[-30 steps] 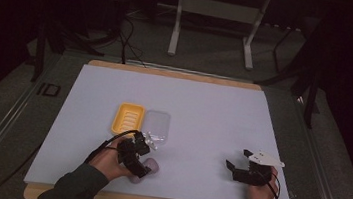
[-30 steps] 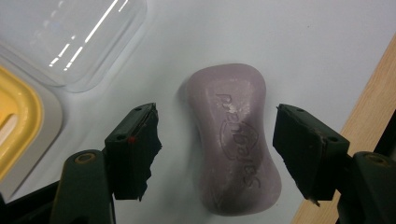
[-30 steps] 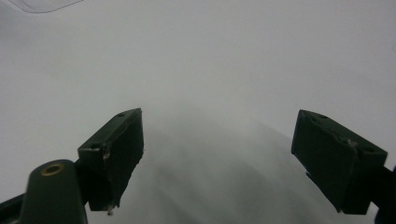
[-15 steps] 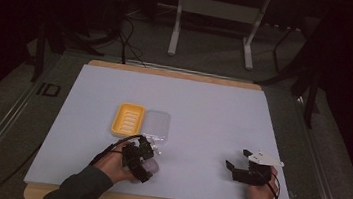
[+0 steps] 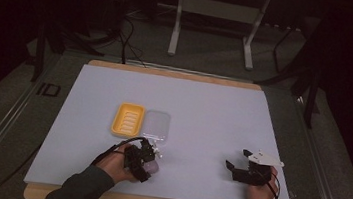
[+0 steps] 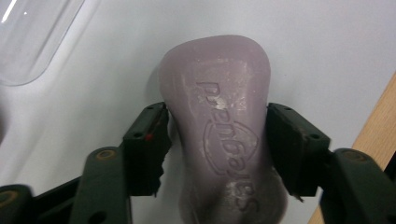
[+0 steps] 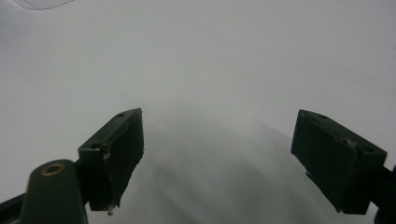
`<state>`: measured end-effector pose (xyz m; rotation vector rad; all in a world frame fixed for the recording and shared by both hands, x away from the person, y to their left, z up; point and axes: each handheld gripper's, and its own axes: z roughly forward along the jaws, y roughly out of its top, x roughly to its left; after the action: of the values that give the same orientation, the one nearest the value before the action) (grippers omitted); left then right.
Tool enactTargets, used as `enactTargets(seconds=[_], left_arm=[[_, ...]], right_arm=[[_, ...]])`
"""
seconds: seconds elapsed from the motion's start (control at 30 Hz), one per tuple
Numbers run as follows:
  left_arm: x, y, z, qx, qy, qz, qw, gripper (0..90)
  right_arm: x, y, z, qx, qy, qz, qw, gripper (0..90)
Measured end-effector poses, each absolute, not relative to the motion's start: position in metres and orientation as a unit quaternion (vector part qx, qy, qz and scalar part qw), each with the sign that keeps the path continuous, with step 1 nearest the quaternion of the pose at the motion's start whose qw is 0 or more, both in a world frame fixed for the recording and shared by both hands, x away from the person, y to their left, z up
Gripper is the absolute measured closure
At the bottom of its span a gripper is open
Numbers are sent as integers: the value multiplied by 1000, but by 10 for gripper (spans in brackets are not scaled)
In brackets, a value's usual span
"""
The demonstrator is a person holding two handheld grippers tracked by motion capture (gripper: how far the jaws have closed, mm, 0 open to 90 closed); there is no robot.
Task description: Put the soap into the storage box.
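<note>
High view: a bench (image 5: 215,99) covered with a white sheet, its wooden border visible along the far and near edges. The person's two forearms enter over the near edge.

Left claw (image 5: 150,161), near the near edge and left of the bench's middle: its jaws have just been closing and now press on the two long sides of a pale lilac bar of soap (image 5: 150,166), which lies flat on the white sheet. In the left gripper view the left claw (image 6: 217,144) has one black pad against each flank of the bar of soap (image 6: 219,121); raised lettering runs along the bar's upper face, and the bar's rounded end projects beyond the pads. The bench's wooden edge crosses the right-hand lower corner of this view.

Just beyond the left claw, toward the middle of the bench, stand a yellow ribbed soap dish (image 5: 128,119) and a clear lid (image 5: 156,126), side by side and touching or nearly so, the dish on the left. A curved portion of the clear lid (image 6: 32,37) appears at the upper left corner of the left gripper view, apart from the soap.

Right claw (image 5: 237,163), near the near right corner of the bench, well apart from the soap: jaws wide, nothing between them. In the right gripper view the right claw (image 7: 217,158) shows two black pads standing far apart over bare white sheet. A grey three-cornered plate sits on top of this claw, and a cable trails back along the hand.
</note>
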<state>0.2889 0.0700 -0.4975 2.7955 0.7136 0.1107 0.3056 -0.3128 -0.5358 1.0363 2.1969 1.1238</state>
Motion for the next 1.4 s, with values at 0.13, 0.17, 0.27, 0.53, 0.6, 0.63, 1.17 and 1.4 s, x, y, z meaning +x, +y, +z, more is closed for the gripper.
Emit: enactTargets(seconds=[0.13,0.17,0.27,0.53,0.6,0.63,1.17,1.4], left_arm=[[294,72,-496,962,241,38,120,479],[295,73,-496,963,240,35,119,482],[299,71,-497,965,237,27,111,472],[303,65,-498,970,229,13,86,478],[304,65,-499,969,233,8,84,483],[305,65,-499,969,233,6,83,483],[306,64,-498,972,224,3,74,497],[304,62,-499,975,210,9,65,482]], right_arm=[[306,-313,-536,377,799,408,231,169],[306,-313,-536,377,799,408,231,169],[306,-313,-536,376,799,408,231,168],[306,-313,-536,376,799,408,231,169],[306,-313,-536,376,799,408,231,168],[306,-313,-536,376,799,408,231,168],[306,-313,-536,375,800,408,231,169],[306,-312,-536,374,800,407,232,169]])
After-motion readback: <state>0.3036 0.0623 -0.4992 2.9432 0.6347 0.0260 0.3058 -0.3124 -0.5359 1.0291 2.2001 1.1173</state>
